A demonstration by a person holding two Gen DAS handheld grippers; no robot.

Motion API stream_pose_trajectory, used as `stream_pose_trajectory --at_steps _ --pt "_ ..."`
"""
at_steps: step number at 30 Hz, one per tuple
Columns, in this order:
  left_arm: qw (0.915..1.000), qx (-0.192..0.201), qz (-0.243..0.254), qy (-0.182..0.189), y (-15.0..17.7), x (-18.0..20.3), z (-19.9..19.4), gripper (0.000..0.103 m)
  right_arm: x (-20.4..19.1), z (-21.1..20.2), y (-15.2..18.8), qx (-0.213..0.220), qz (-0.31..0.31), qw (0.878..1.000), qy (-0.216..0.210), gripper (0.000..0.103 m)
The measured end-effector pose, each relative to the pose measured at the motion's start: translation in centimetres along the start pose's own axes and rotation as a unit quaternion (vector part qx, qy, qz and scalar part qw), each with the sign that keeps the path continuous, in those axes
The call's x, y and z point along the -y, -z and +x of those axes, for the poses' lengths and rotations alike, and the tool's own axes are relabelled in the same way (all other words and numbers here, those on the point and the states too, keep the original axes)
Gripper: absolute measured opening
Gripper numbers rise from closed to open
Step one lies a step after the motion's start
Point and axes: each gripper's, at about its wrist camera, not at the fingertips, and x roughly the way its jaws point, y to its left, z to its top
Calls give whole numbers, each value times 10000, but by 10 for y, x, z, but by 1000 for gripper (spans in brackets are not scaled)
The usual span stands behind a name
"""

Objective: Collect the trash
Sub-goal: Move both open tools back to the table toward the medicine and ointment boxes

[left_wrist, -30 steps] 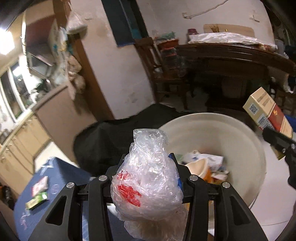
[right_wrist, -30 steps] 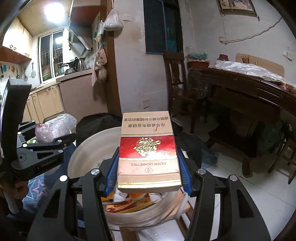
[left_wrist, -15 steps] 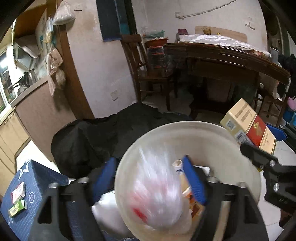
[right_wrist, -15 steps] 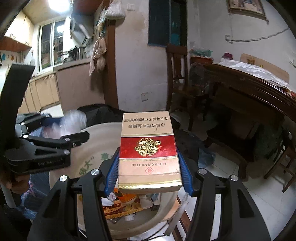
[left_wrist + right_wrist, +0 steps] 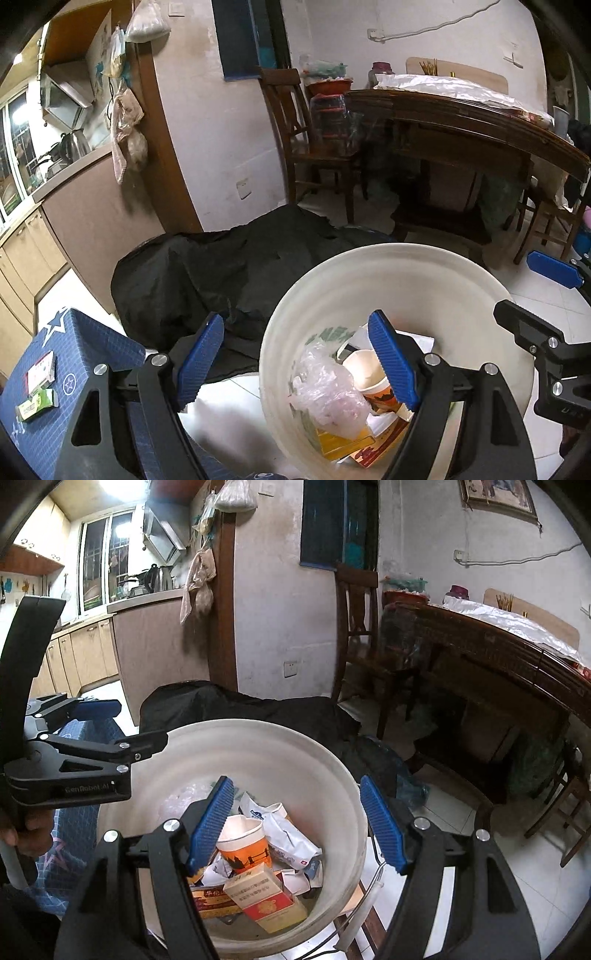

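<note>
A cream plastic bin (image 5: 388, 266) (image 5: 280, 749) stands on the floor below both grippers. Inside it lie a clear plastic bag with red print (image 5: 328, 391), a paper cup (image 5: 373, 373) (image 5: 242, 840), a white wrapper (image 5: 284, 830) and a red and gold cigarette box (image 5: 264, 895). My left gripper (image 5: 299, 362) hangs open over the bin's left rim, nothing between its blue pads. My right gripper (image 5: 297, 821) is over the bin with its jaws opening, the gap between them bare; the cigarette box lies below in the trash.
A black bag or cloth (image 5: 221, 266) lies behind the bin. A blue box (image 5: 62, 369) with small packets on top stands at the left. A wooden chair (image 5: 314, 147) and a dark wooden table (image 5: 461, 133) stand further back on the tiled floor. A hand (image 5: 26, 834) holds the left gripper.
The left gripper opened and the plastic bag dropped into the bin. The right gripper widened and the cigarette box fell from it onto the trash. Both grippers moved in over the bin.
</note>
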Motion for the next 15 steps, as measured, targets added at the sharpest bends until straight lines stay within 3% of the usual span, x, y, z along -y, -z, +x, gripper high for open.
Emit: stream_pose_trajectory --at_steps 8,15 --pt "9998 -15 -135 -174 22 -24 -18 81 -21 -4 -6 53 -83 9996 -248 68" --pt "9943 -318 -827 -591 74 -111 -41 81 -94 0 -20 133 -475 9930 -1070 64"
